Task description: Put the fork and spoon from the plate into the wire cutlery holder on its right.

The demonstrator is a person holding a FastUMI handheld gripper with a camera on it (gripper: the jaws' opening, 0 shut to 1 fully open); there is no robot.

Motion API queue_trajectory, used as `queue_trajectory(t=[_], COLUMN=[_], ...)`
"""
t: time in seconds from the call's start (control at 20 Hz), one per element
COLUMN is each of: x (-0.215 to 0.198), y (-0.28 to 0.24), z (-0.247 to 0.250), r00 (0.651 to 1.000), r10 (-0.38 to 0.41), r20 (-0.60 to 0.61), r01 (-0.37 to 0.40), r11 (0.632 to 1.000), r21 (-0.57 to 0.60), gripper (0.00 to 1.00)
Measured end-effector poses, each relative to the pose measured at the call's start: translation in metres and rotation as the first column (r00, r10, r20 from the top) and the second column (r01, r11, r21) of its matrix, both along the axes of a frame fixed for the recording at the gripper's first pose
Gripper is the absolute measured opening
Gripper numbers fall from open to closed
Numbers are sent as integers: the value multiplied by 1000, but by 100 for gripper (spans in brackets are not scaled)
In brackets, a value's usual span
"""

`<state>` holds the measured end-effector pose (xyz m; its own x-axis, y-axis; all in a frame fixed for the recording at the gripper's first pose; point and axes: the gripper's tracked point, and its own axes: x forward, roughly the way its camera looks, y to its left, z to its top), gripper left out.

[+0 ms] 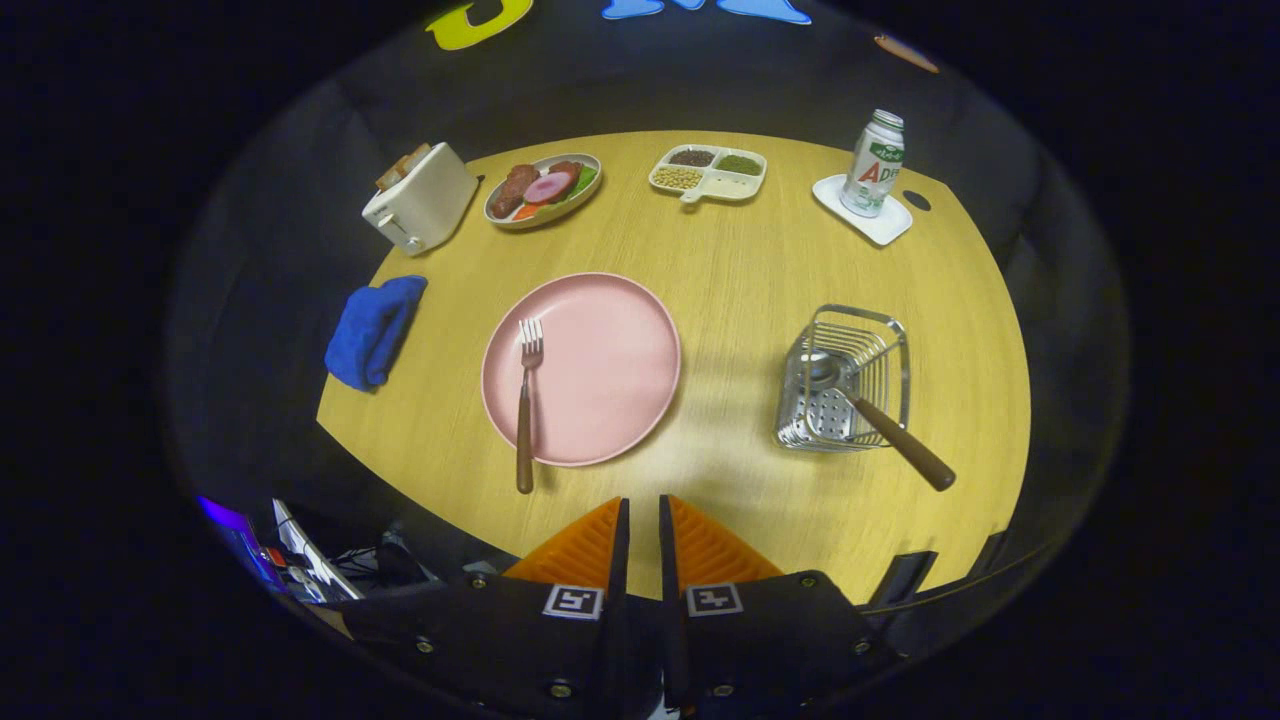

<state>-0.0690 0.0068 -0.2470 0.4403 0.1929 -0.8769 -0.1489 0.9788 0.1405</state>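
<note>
Pink plate [600,370] sits at the centre of the wooden desk [740,270], and only the fork [525,400] remains on it — tines up toward the plate's middle, brown handle running off the near rim onto the desk. The spoon [880,420] is already in the wire cutlery holder [845,380] to the plate's right: bowl down against the perforated base, wooden handle leaning out over the near corner. Judgement: half the task is done; the step in hand is fetching the fork.

Gripper [640,545] hangs above the near edge of the desk, its fingers [590,550] drawn close with a narrow slit between them, holding nothing. They point at the bare stretch of desk between plate and holder, the fork's handle end lying just ahead and to the left.

Next move, as I judge it, calls for the fingers to widen, swing left and come down across the handle where it overhangs the rim — that part offers clearance beneath. The holder still has room beside the spoon, though the leaning handle narrows the entry.

Other containers, well beyond: a dish of mixed food [543,189], a divided tray [708,171] with grains or pulses in its compartments, a toaster [420,198] with bread in the slots, a bottle [873,163] on a white coaster. A blue cloth [373,330] lies left of the plate.
</note>
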Motion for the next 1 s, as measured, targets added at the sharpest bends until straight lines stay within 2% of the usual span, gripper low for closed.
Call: queue_trajectory(t=[0.25,0.65,1.0], x=[18,45,59], y=[39,85,110], z=[-15,-49,-81], r00=[999,996,993], r10=[39,85,105], r20=[13,-30,-61], r01=[-39,-84,-103], r11=[999,996,994], r21=[19,39,31], gripper=[16,16,16])
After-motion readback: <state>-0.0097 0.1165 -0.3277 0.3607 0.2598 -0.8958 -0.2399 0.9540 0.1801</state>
